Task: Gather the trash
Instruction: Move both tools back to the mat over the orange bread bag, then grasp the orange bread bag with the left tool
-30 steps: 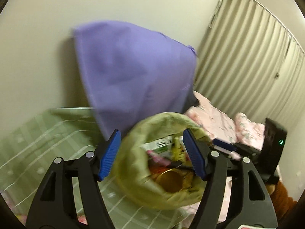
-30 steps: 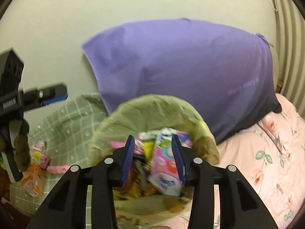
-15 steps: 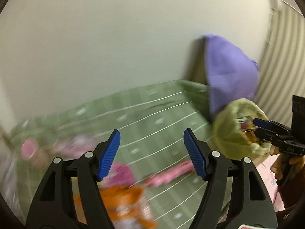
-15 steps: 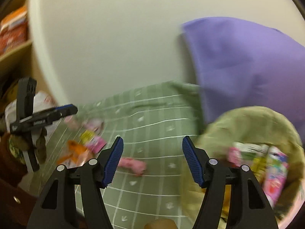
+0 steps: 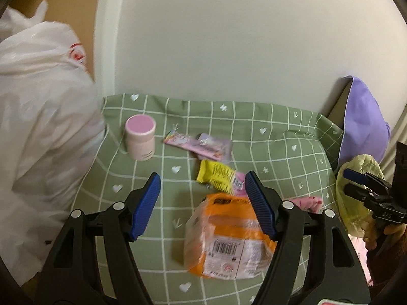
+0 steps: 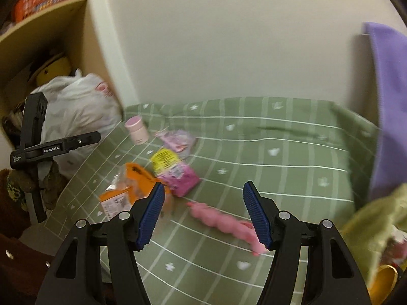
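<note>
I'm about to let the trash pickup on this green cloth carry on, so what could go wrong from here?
1. The orange wrapper is crinkly film lying flat; the open left gripper could slide off it or pinch the green cloth instead.
2. The yellow packet overlaps a pink packet; one grab may drag both.
3. The upright pink-lidded jar stands near the wrappers and could be tipped.

In the left wrist view, bare green cloth (image 5: 279, 137) is left open at centre right. The middle is cluttered by an orange packet (image 5: 229, 236), a yellow wrapper (image 5: 216, 175) and pink sachets (image 5: 201, 145). The left edge is blocked by a white plastic bag (image 5: 43, 127) (pink jar (image 5: 140, 137) beside it).
</note>
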`<state>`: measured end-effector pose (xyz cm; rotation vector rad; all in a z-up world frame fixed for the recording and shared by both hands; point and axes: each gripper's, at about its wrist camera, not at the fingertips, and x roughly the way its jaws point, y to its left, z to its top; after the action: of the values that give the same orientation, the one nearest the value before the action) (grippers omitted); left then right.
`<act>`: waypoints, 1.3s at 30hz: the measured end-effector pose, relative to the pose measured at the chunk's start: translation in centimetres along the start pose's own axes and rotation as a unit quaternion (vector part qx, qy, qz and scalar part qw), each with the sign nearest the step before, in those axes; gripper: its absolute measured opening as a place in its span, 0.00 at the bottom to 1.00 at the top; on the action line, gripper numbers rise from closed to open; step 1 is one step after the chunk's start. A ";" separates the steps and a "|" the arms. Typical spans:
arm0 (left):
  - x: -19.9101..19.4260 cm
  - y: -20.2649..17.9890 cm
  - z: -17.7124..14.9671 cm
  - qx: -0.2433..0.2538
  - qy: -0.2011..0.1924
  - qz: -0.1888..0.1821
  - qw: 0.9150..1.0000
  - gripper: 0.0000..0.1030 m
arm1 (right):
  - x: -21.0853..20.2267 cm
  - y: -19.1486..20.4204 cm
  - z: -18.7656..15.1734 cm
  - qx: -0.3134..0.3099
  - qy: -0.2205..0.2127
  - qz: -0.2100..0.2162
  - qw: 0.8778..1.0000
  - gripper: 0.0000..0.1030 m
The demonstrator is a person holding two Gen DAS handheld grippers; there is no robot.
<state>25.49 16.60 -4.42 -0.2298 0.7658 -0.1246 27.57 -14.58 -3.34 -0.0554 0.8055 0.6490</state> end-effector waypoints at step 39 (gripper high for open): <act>-2.1 2.9 -4.1 -0.022 0.041 0.027 0.999 0.63 | 12.3 9.4 -4.6 -0.143 0.128 0.058 0.980 0.03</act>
<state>21.21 19.15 -6.57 -0.2467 0.8558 -0.0669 25.65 -1.94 -13.17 -0.3622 0.9627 0.8768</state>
